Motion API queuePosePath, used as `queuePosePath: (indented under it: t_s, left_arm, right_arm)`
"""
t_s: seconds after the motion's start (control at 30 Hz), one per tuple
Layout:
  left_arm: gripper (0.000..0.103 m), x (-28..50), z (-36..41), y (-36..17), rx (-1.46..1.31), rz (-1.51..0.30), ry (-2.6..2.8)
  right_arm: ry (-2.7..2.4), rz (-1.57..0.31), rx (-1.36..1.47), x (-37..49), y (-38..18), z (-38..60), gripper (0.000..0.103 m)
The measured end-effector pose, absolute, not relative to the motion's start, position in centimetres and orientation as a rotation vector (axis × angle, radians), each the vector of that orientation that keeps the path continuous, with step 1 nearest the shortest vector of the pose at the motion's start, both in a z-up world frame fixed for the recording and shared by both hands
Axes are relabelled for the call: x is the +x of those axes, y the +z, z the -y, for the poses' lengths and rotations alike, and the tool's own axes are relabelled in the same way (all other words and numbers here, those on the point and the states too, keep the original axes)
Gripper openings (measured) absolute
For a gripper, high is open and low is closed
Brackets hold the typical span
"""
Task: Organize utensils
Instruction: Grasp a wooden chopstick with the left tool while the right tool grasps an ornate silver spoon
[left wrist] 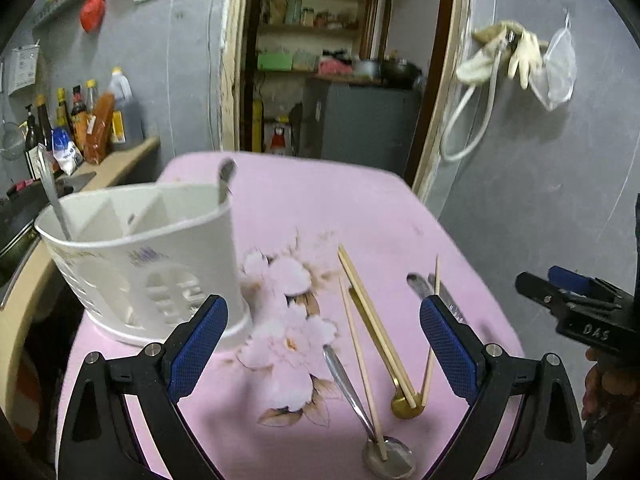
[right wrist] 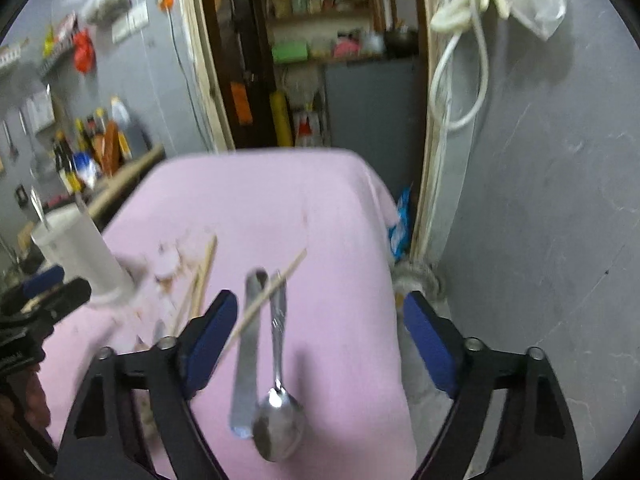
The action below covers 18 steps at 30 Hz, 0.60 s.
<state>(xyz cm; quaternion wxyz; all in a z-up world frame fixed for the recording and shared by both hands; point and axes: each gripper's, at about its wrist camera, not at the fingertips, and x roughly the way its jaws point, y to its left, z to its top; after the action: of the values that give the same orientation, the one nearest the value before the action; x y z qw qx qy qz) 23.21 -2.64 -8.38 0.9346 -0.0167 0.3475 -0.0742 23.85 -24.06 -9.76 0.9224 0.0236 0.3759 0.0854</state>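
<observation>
The right hand-held gripper [right wrist: 320,344], jaws spread and empty, hangs nearest the shiny steel spoon [right wrist: 277,420], whose handle runs lengthwise away along the pink-clothed table [right wrist: 320,208].

Only thing I can actually read is "DAS", in pale letters on the black body of the right gripper [left wrist: 576,292] at the edge of the left wrist view. The bottle labels [left wrist: 64,120] on the counter are too blurry to make out.
</observation>
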Motion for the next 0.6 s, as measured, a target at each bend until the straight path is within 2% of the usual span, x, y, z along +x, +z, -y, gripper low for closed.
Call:
queuePosePath:
  t_s: [0.03, 0.1, 0.13, 0.2, 0.27, 0.33, 0.37, 0.47, 0.6]
  left_arm:
    - [0.094, 23.4, 2.8, -8.8, -0.027, -0.723, -0.149]
    - [0.092, 23.9, 3.3, -9.6, -0.007, -0.749, -0.147]
    - [0.089, 24.2, 3.6, -10.2, 0.003, -0.763, -0.150]
    - [0.077, 24.8, 4.0, -11.1, 0.020, -0.794, -0.156]
    - [0.061, 25.7, 4.3, -12.2, 0.033, -0.840, -0.168]
    - [0.049, 26.5, 4.5, -13.3, 0.030, -0.888, -0.181]
    - [0.043, 26.8, 4.7, -13.9, 0.030, -0.909, -0.185]
    - [0.033, 27.9, 4.9, -15.2, 0.038, -0.964, -0.199]
    - [0.028, 29.0, 4.9, -16.3, 0.030, -1.019, -0.195]
  right_arm:
    - [0.183, -0.799, 0.042, 24.2, -10.5, 24.0, 0.073]
    - [0.201, -0.831, 0.036, 24.4, -11.3, 23.8, 0.071]
    - [0.211, -0.846, 0.031, 24.5, -11.8, 23.6, 0.069]
    - [0.233, -0.865, 0.021, 24.7, -12.5, 23.3, 0.065]
    - [0.258, -0.889, 0.011, 24.8, -13.1, 23.0, 0.062]
    - [0.274, -0.909, 0.002, 25.1, -13.6, 22.8, 0.053]
    - [0.278, -0.920, -0.005, 25.2, -13.8, 22.7, 0.053]
    - [0.294, -0.937, -0.004, 25.7, -14.2, 22.6, 0.049]
    - [0.293, -0.942, -0.047, 26.2, -14.6, 22.0, 0.045]
